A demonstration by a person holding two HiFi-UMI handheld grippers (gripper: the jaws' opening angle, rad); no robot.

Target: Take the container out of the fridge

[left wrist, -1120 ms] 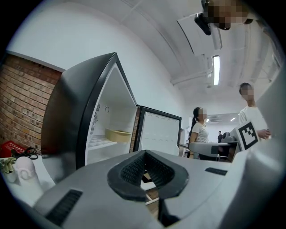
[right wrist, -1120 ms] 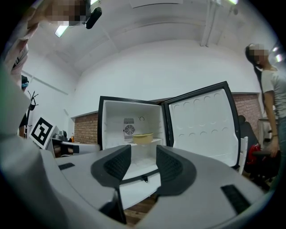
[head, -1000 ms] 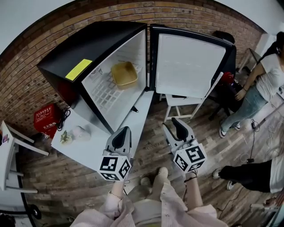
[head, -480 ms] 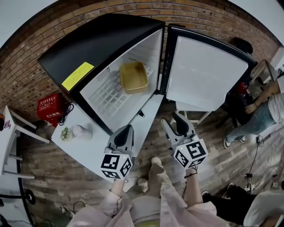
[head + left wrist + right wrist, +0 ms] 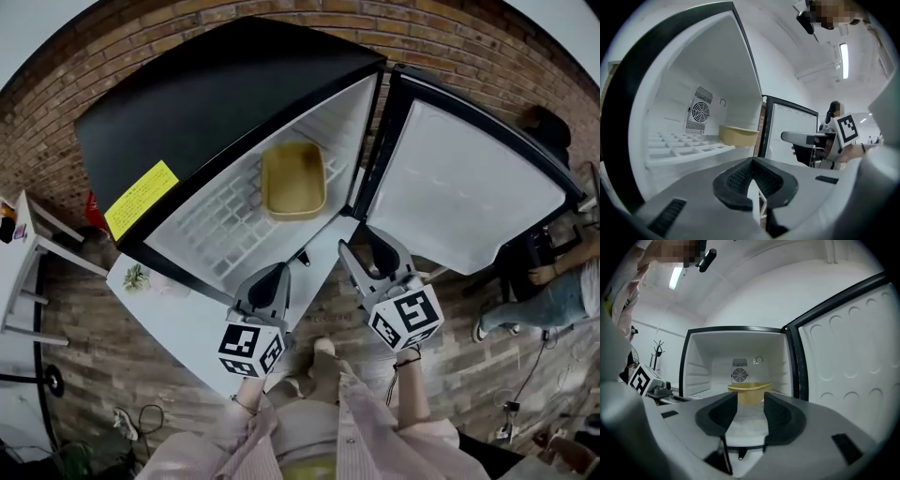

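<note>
A shallow yellow container (image 5: 293,180) sits on the white wire shelf inside the open black fridge (image 5: 206,103); it also shows in the left gripper view (image 5: 737,136) and the right gripper view (image 5: 749,393). My left gripper (image 5: 273,281) is shut and empty, held in front of the fridge's lower edge. To its right, my right gripper (image 5: 373,260) is open with nothing between its jaws, pointing straight into the fridge at the container. Both are well short of the container.
The fridge door (image 5: 469,187) stands swung open to the right. A white table (image 5: 187,314) lies below the fridge at the left, with small items (image 5: 141,278) on it. A person (image 5: 553,291) is at the right edge. A white stand (image 5: 23,272) is at far left.
The view has drawn closer to the fridge, which now fills more of the frame. Both grippers have advanced toward the fridge opening; their jaws have not changed.
</note>
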